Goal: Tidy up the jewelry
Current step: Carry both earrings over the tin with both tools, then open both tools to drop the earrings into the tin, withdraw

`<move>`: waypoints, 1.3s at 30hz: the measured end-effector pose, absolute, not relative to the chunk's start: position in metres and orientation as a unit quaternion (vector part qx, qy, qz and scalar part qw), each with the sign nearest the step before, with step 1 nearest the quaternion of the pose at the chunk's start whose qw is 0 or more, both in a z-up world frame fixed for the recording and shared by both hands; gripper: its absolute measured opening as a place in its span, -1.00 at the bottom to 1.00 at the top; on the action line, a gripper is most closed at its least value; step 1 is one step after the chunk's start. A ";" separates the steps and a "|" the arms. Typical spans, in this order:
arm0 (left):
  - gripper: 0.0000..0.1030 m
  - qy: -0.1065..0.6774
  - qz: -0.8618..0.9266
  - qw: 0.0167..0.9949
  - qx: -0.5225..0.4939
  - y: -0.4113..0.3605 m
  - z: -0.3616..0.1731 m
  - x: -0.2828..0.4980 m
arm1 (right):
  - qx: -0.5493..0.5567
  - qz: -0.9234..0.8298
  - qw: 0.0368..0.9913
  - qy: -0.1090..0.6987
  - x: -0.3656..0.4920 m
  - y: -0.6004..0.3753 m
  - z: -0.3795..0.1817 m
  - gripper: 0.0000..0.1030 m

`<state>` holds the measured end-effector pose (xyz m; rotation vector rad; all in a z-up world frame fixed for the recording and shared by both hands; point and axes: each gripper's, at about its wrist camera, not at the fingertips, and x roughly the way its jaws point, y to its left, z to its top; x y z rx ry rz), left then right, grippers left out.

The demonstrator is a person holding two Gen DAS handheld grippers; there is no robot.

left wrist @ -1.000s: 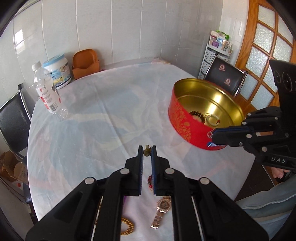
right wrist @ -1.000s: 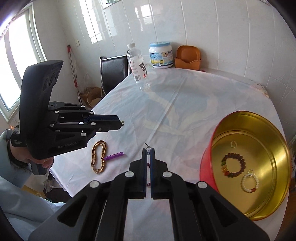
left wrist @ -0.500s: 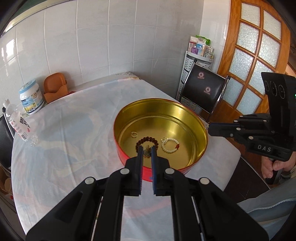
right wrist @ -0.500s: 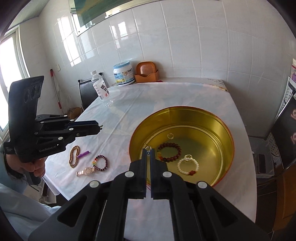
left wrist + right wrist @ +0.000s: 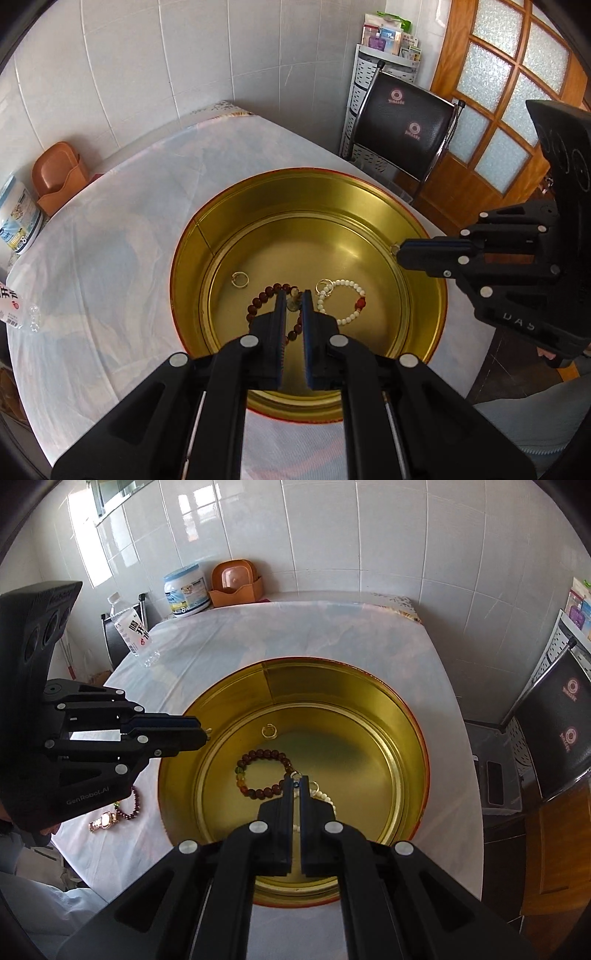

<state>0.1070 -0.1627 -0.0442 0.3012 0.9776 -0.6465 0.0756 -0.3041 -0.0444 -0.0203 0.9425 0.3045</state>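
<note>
Both grippers are hanging over the round gold-lined metal tin with a red outside (image 5: 229, 236), which is standing on the white-covered table (image 5: 122, 229). The left gripper (image 5: 294, 295) is pinching a small dull metal charm (image 5: 293, 301) between its closed fingers, and the right gripper (image 5: 296, 780) is closed on a small piece with a silver ring and a blue dot (image 5: 295, 777) – what exactly it is, I cannot tell.

What could be going wrong from here: both pieces are tiny and smooth, so if the fingers are opening while still high, a piece may be bouncing on the hard tin floor and rolling under the beads. The two grippers are also near each other over one tin – they may be colliding.

Counting inside the tin: one dark brown bead bracelet (image 5: 264, 755), one white bead bracelet with a red bead (image 5: 347, 295), two loose thin rings (image 5: 239, 278) (image 5: 324, 285). On the table, left of the tin in the right wrist view: one rose-gold wristwatch (image 5: 103, 819) and one dark red bead bracelet (image 5: 135, 805).
</note>
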 end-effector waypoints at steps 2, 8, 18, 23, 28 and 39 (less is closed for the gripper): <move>-0.84 0.473 -0.307 0.813 0.143 -0.164 -0.054 0.119 | -0.023 0.134 0.876 0.462 0.084 -0.303 -0.052 -0.93; -0.84 0.505 -0.316 0.790 0.148 -0.172 -0.087 0.147 | -0.070 0.103 0.860 0.496 0.109 -0.297 -0.078 -0.93; -0.83 0.529 -0.324 0.768 0.157 -0.184 -0.113 0.176 | -0.081 0.096 0.838 0.531 0.127 -0.295 -0.101 -0.93; -0.83 0.533 -0.325 0.766 0.155 -0.183 -0.115 0.180 | -0.079 0.103 0.835 0.534 0.133 -0.293 -0.104 -0.93; -0.83 0.536 -0.324 0.765 0.154 -0.180 -0.117 0.180 | -0.084 0.111 0.833 0.535 0.132 -0.290 -0.103 -0.93; 0.21 0.520 -0.298 0.783 0.167 -0.175 -0.107 0.173 | -0.090 0.113 0.839 0.524 0.122 -0.291 -0.095 -0.12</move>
